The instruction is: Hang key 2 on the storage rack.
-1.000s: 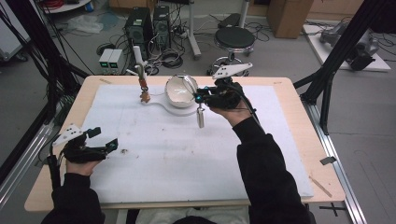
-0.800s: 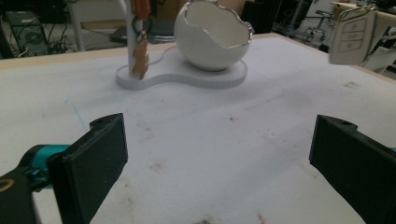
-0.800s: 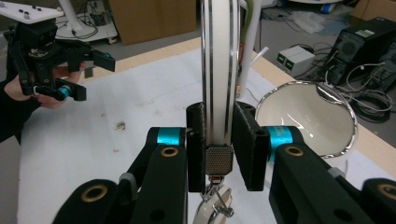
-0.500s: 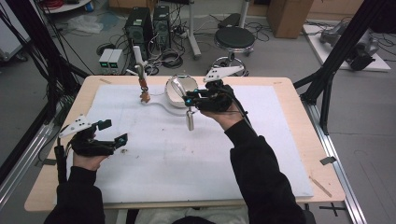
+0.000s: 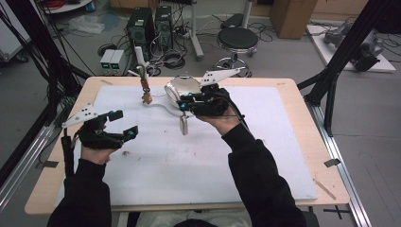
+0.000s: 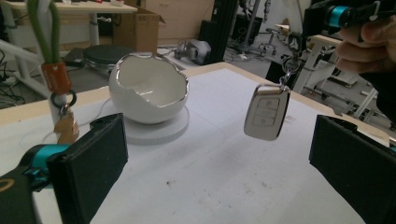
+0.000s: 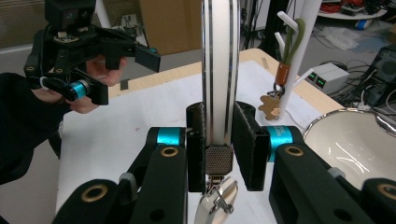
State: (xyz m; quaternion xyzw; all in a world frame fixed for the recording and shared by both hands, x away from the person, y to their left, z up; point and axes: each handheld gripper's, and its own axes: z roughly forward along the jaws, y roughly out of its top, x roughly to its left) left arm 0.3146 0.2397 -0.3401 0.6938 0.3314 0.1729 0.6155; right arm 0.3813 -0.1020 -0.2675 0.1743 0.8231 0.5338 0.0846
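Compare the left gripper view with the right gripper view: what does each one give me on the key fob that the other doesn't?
Left gripper view: the key fob face-on, buttons visible, hanging clear above the table, with the left gripper open.

Right gripper view: the right gripper shut on the fob's white strap.

Both: the white egg-shaped bowl and the stand's orange tag.

My left gripper (image 5: 124,124) and my right gripper (image 5: 185,101) were both matte black, each with two broad, flat rectangular jaws on linked arms. Teal collars ringed the jaw pivots, and brass-coloured eyelets sat in the right gripper's linkage. A pale grey three-cornered plate dotted with small holes topped each gripper, and a black cable trailed from each one. I wore long black sleeves (image 5: 257,179) down to my wrists.
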